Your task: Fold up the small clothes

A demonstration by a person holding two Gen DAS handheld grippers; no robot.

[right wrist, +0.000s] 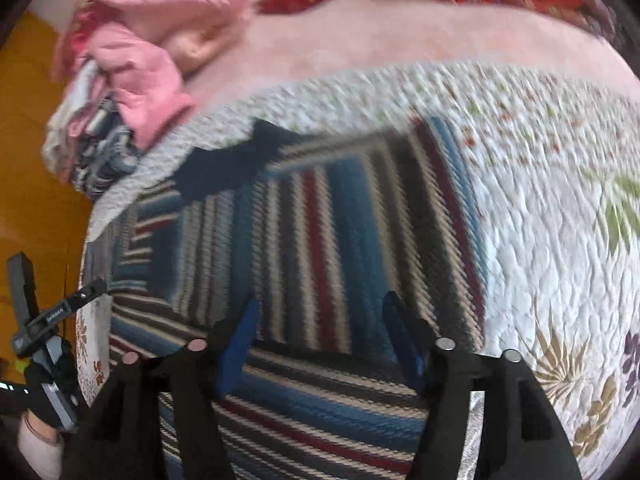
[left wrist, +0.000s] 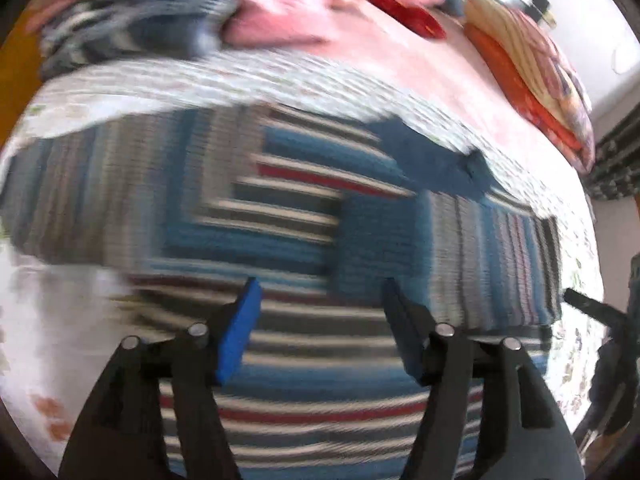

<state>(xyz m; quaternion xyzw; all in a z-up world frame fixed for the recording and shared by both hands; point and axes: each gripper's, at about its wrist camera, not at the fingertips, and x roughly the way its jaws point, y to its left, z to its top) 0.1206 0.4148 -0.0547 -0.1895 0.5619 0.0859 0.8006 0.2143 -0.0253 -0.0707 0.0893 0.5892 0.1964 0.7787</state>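
The right gripper hovers, jaws spread, over a striped shirt on a floral quilt.

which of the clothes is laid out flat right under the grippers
The blue, white and red striped knitted garment; the pink clothes and the dark patterned ones are heaped at the quilt's far edge.

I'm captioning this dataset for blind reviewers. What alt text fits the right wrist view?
The open right gripper hovers over a striped shirt spread on a white floral quilt. A pile of pink clothes sits behind it to the left, and the left gripper shows at the left edge. The image is motion-blurred.
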